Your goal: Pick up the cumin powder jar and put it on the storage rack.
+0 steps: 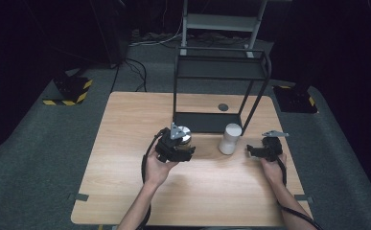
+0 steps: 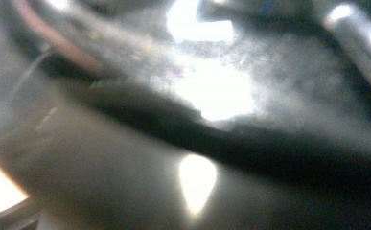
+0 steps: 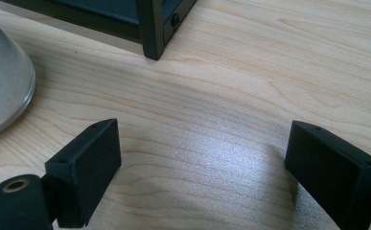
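Note:
A shiny metal cup (image 1: 185,132) is held just above the wooden table (image 1: 125,143), in front of the black rack. My left gripper (image 1: 181,143) is shut on it, its grey plate on top. In the left gripper view the cup's bright, blurred metal surface (image 2: 221,91) sits very close to the lens. A white cylinder (image 1: 230,138) stands upright to the cup's right. My right gripper (image 1: 250,150) rests low just right of that cylinder, pointing left. Its black jaws stand wide apart over bare wood (image 3: 202,163), with the cylinder's pale side (image 3: 1,91) at the left edge.
A black two-level metal rack (image 1: 221,67) stands at the table's far middle; one foot (image 3: 153,33) is just ahead of my right gripper. A round dark cable hole (image 1: 223,107) lies under the rack. Grey carpet surrounds the table.

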